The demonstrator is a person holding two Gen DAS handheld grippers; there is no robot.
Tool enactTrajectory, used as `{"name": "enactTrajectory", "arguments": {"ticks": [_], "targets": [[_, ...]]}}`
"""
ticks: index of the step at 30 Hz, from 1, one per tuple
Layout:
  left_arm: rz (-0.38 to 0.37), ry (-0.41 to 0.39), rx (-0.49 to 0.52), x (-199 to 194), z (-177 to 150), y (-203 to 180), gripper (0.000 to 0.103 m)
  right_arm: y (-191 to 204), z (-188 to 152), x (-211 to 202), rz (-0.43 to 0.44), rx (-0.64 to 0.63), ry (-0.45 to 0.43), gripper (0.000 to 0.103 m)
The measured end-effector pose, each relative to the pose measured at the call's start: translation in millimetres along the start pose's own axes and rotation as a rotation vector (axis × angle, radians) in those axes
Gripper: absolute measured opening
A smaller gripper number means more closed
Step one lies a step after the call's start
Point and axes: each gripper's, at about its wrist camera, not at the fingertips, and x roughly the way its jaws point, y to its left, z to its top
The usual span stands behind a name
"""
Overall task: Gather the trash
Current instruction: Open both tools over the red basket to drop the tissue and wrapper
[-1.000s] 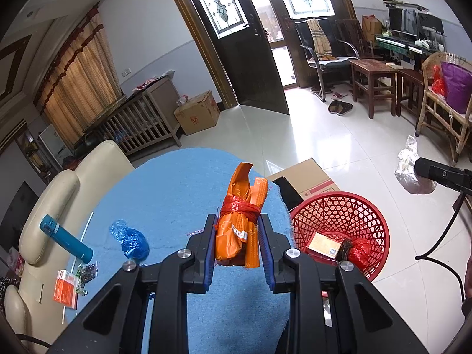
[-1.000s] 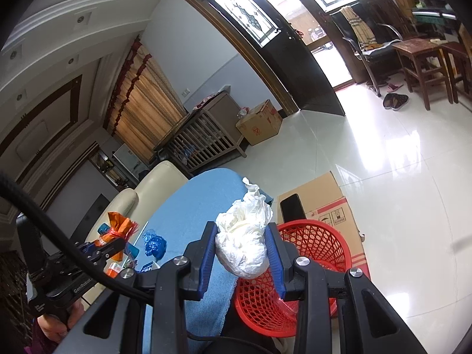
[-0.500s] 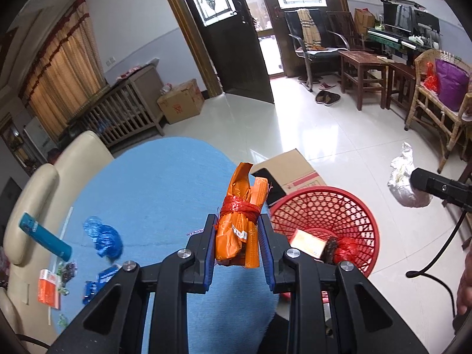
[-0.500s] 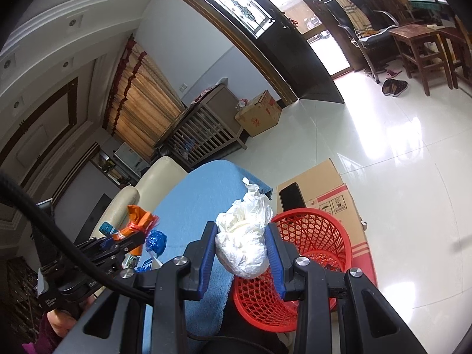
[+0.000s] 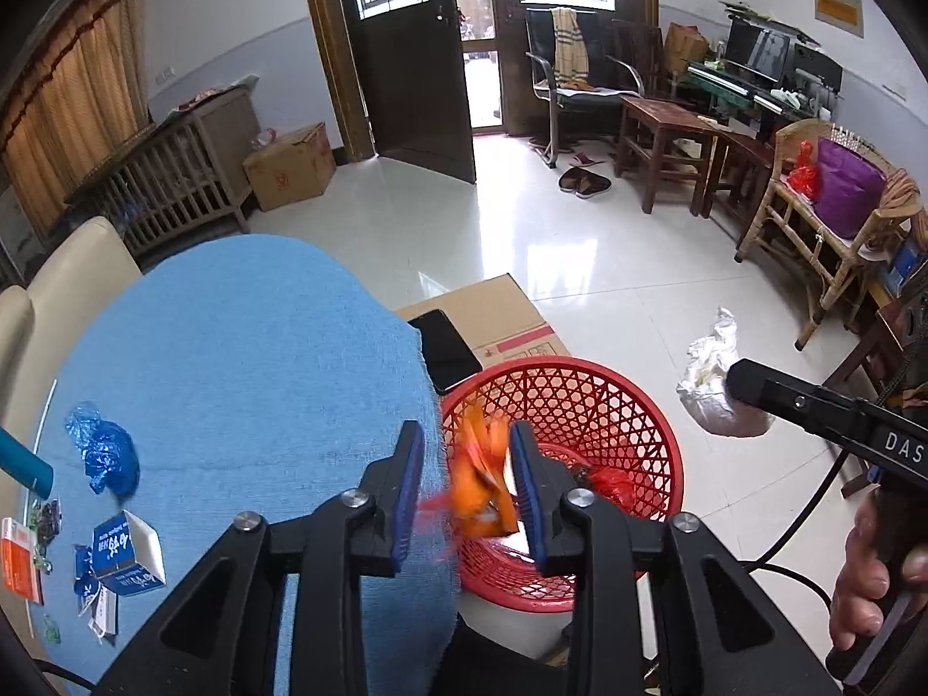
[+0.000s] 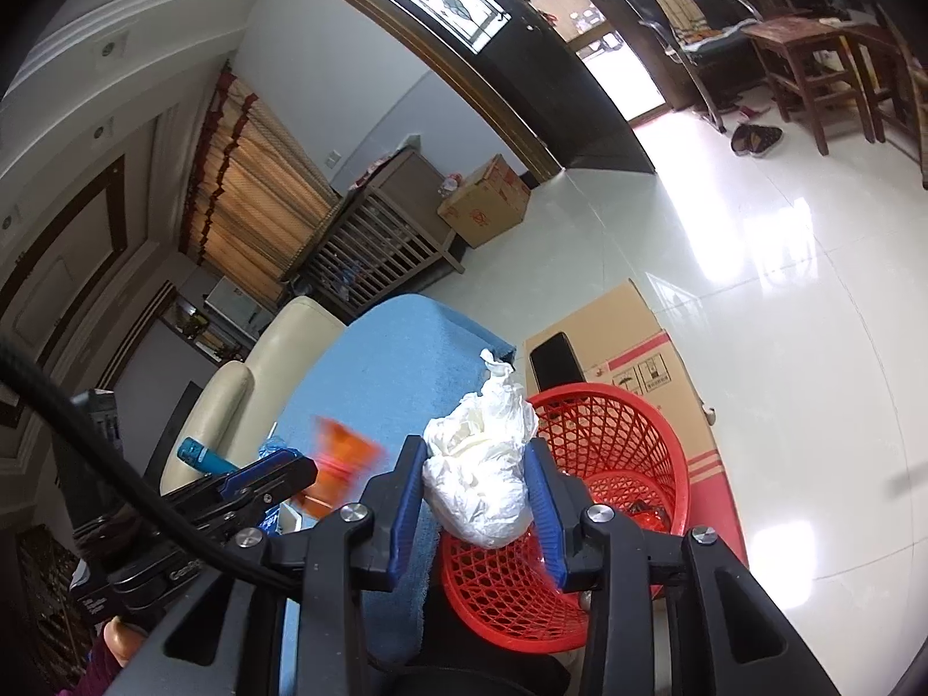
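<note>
My left gripper (image 5: 464,484) stands open above the near rim of the red mesh basket (image 5: 609,406). The orange wrapper bundle (image 5: 481,493) is blurred between its jaws, dropping toward the basket. My right gripper (image 6: 472,499) is shut on a crumpled white plastic bag (image 6: 481,481), held over the basket's left rim (image 6: 603,400). In the right wrist view the left gripper (image 6: 301,472) and the orange bundle (image 6: 339,458) show at the left. In the left wrist view the right gripper's tip (image 5: 748,383) and white bag (image 5: 713,383) show at the right.
A blue cloth covers the table (image 5: 243,359), with a crumpled blue wrapper (image 5: 101,455), a small blue-and-white carton (image 5: 127,551) and other scraps at its left. A flat cardboard box (image 5: 499,313) with a black phone (image 5: 443,348) lies behind the basket. Red trash lies inside the basket.
My left gripper moved right over the basket and opened, and the orange bundle has slipped down between the jaws. My right gripper still holds the white bag.
</note>
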Motion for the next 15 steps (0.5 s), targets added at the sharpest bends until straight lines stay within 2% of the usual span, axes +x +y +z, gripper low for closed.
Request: {"name": "enactTrajectory", "arguments": {"ticks": [1,2,3,9,11,15], "targets": [[0.001,-0.002,-0.002,-0.2,-1.0,0.5,0.048,-1.3,0.0,2.7,-0.003,0.013,0.008,0.041],[0.007,-0.011,-0.003,-1.7,-2.0,1.0,0.053,-2.4,0.2,4.2,-0.002,0.023,0.015,0.052],[0.017,-0.019,-0.003,-3.7,-3.2,1.7,0.053,-3.7,0.9,4.7,0.005,0.034,0.019,0.063],[0.056,-0.026,-0.012,-18.5,-15.5,18.9,0.055,0.6,1.9,-1.5,0.023,0.025,-0.009,0.064],[0.089,-0.021,-0.008,-25.2,-25.6,26.4,0.062,4.9,2.6,-5.5,0.032,0.007,-0.02,0.064],[0.154,-0.021,-0.016,-42.1,-55.2,43.2,0.063,14.5,1.6,-11.7,0.043,-0.032,-0.031,0.064]]}}
